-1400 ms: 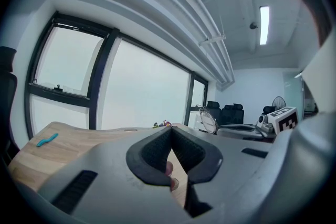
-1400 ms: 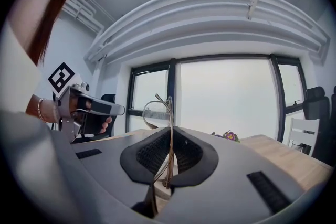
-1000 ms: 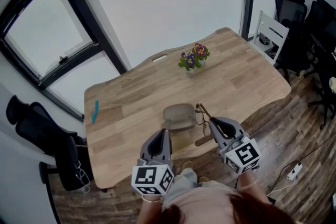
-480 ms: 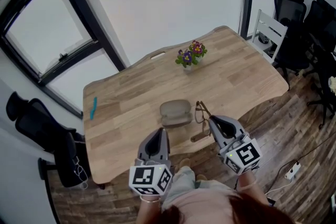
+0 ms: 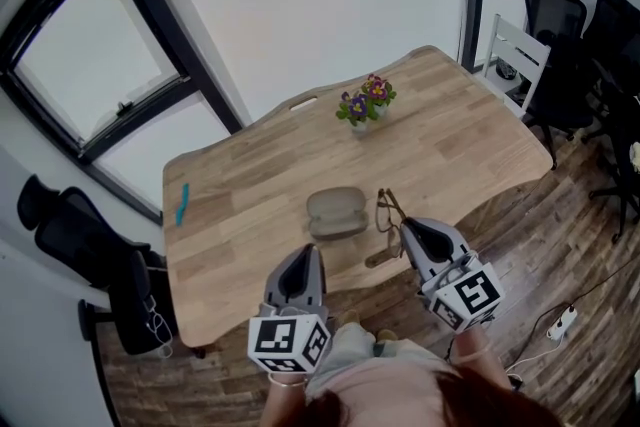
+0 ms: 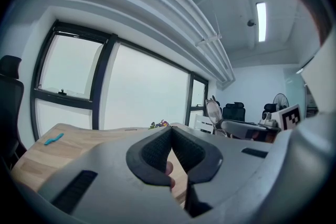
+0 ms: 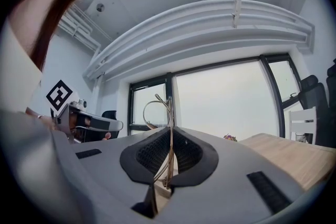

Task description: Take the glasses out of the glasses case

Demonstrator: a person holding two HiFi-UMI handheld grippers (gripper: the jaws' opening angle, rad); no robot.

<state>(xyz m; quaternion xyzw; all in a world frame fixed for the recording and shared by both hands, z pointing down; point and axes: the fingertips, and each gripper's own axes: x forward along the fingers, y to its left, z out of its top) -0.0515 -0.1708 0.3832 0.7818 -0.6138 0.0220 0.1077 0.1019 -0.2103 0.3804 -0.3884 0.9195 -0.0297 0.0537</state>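
Here, right gripper [image 5: 407,231] clamps one glasses [image 5: 388,211] near one case [image 5: 336,212].

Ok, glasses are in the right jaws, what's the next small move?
Probably lower the right gripper and lay the glasses on the bare table beside the case: its jaws are shut on them, already clear of the case.

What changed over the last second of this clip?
Very little. The right gripper, shut on the glasses, has drawn them slightly further right of the glasses case. The glasses case stays on the table; the left gripper stays shut and empty.
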